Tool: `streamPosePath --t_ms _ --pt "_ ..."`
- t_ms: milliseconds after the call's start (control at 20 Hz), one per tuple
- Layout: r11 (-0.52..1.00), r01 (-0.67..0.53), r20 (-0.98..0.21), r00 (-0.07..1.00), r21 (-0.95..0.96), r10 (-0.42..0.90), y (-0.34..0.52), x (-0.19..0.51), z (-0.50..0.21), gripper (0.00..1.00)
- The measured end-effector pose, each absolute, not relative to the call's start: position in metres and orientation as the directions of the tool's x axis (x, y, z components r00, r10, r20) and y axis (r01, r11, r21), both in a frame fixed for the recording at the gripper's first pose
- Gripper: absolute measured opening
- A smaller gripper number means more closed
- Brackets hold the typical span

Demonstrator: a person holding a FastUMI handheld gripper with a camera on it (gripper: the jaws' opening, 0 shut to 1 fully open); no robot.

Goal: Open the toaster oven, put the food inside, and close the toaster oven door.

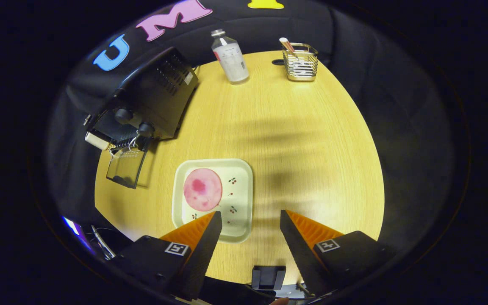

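The claw (250, 216) hangs above the near part of a round wooden table (311, 140) with its two fingers spread apart and nothing between them; bare tabletop shows in the gap; the left finger's tip overlaps the near right part of a pale square plate (244, 186), though whether it touches the plate cannot be told.

The plate lies flat, just ahead of the left finger; it bears small cherry prints on its right half; a round pink slice of food (202, 189) lies flat on its left half, a darker blotch near the slice's middle.

The black toaster oven (151, 91) stands at the far left of the table, well apart from the plate; its door (126, 167) is open, swung down toward the tabletop, the glass panel facing up; two round knobs (134, 122) show on its front; the inside cannot be made out.

Beyond the fingers, at the far edge, a clear plastic bottle (231, 57) stands upright; to its right a wire basket (300, 62) stands, holding a stick-like item that leans left; bottle and basket are apart.
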State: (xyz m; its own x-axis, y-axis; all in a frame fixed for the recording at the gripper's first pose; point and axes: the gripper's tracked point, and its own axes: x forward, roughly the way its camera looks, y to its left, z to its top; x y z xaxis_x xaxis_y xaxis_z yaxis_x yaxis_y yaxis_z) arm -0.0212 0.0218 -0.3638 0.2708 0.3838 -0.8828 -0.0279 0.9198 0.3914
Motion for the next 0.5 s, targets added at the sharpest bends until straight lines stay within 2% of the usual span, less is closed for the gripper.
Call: streamPosePath --t_ms 200,350,400,500 --pt "0.917 -0.018 -0.893 0.219 0.399 0.394 0.032 -0.016 -0.382 0.85" --pt "0.920 -0.010 -0.906 0.170 0.392 0.388 0.041 -0.010 -0.401 0.86" --pt "0.923 -0.003 -0.913 0.148 0.385 0.381 0.042 -0.010 -0.405 0.77" --pt "0.933 0.002 -0.925 0.128 0.360 0.357 0.042 -0.005 -0.410 0.68"
